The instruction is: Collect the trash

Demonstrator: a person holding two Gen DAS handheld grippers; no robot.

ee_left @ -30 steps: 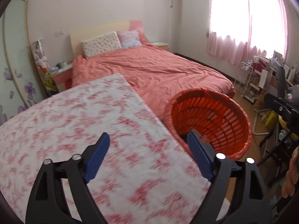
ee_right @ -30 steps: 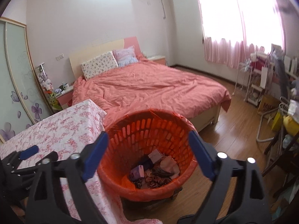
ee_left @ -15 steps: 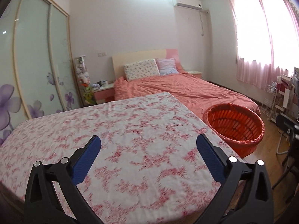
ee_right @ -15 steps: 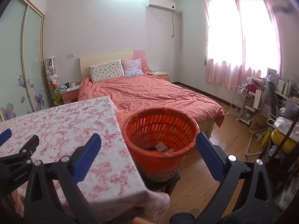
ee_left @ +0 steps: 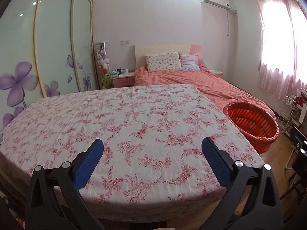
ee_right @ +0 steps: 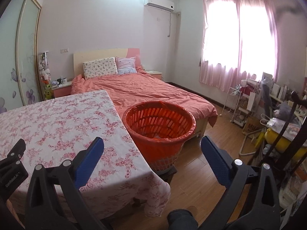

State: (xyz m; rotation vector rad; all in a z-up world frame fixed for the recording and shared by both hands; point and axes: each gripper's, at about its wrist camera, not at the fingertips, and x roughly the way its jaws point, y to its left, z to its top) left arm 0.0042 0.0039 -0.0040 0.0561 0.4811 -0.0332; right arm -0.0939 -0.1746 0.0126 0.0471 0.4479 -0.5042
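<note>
An orange slatted basket [ee_right: 159, 120] lined with an orange bag stands on a low stool just right of the table with the pink flowered cloth [ee_right: 57, 118]. A pale scrap shows at its bottom. The basket also shows in the left wrist view [ee_left: 253, 122] at the table's right edge. My left gripper [ee_left: 152, 153] is open and empty over the near part of the flowered cloth [ee_left: 124, 122]. My right gripper [ee_right: 152, 151] is open and empty, raised before the basket. The left gripper's body [ee_right: 11, 164] shows at the left edge of the right wrist view.
A bed with a coral cover [ee_right: 153, 92] lies behind the table and basket. A sliding wardrobe [ee_left: 38, 48] stands left. A wire rack [ee_right: 236, 105] and a cluttered desk [ee_right: 284, 118] line the right wall. Wood floor [ee_right: 207, 159] lies right of the basket.
Both grippers have drawn back and risen away from the basket. The left view now takes in the whole tabletop; the right view no longer looks down into the basket.
</note>
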